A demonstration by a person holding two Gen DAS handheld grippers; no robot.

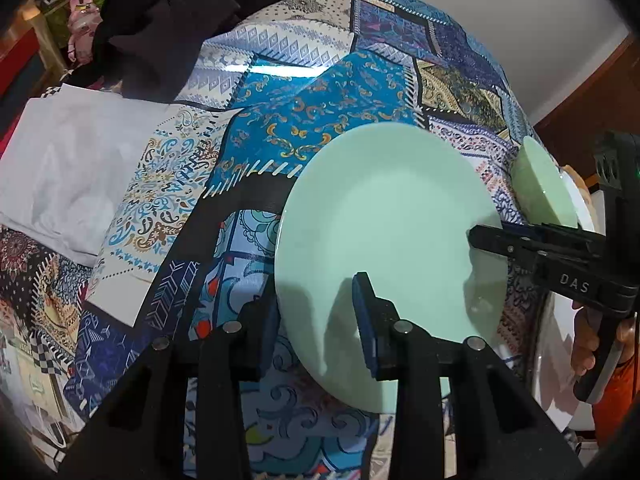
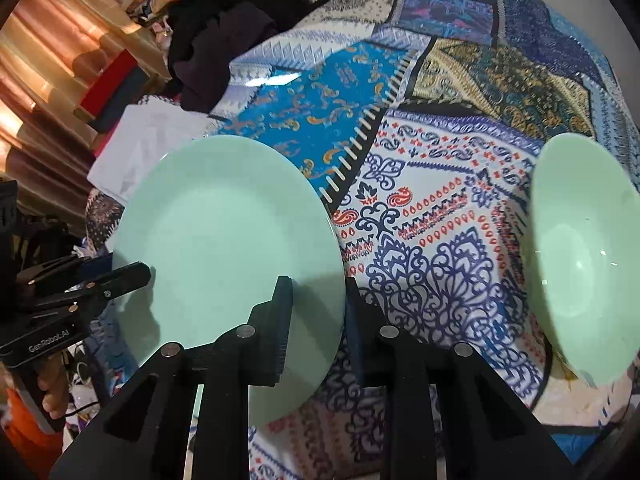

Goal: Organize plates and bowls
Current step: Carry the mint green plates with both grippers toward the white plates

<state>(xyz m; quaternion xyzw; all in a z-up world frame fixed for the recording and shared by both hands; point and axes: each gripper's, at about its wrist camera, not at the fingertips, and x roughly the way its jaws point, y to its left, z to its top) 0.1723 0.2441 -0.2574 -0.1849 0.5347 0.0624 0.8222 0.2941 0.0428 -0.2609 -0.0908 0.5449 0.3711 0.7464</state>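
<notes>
While both grippers pinch opposite rims of the mint-green plate (image 2: 228, 248) above the patterned cloth (image 2: 432, 240), left gripper (image 1: 316, 320) and right gripper (image 2: 316, 320) share the load. Uneven pull could slip the smooth plate loose, dropping it near the green bowl (image 2: 584, 256).

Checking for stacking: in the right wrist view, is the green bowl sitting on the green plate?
No: the green bowl sits apart on the patterned cloth, right of the green plate.
</notes>
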